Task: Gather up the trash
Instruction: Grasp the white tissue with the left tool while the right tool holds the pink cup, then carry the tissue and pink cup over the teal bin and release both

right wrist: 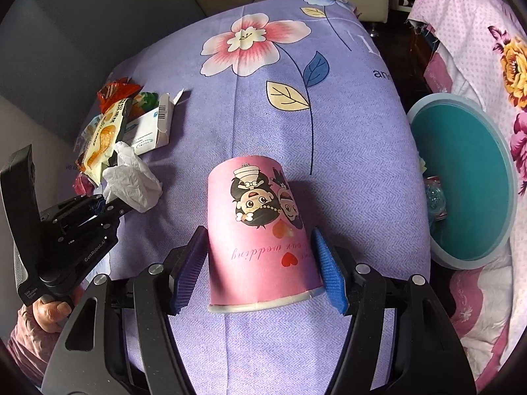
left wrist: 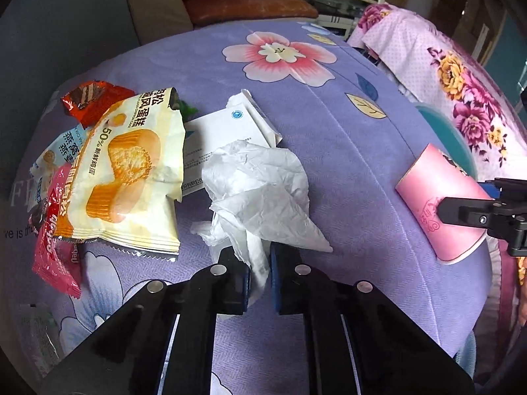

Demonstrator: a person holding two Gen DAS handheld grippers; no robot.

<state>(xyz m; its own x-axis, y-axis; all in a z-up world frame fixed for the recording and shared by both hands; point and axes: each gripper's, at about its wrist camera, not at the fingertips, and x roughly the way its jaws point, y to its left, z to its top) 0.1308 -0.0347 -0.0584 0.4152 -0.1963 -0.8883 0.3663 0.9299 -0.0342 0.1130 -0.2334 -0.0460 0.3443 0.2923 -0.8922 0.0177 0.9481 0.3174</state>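
The left hand-held gripper (left wrist: 260, 263) is clenched on a crumpled tissue (left wrist: 260, 191), low in the middle of the left wrist view. The tissue rests on the purple flowered bed (left wrist: 329, 131), just beside a heap of wrappers (left wrist: 125, 171) and a white carton (left wrist: 224, 131) at the frame's left. The right hand-held gripper (right wrist: 260, 263) holds a pink paper cup (right wrist: 260, 230) between its blue pads (right wrist: 329, 273); both pads touch the cup's sides. The cup lies at the centre of the right wrist view, rim toward the camera. A teal bin (right wrist: 461, 181) sits at the right edge, beside the bed.
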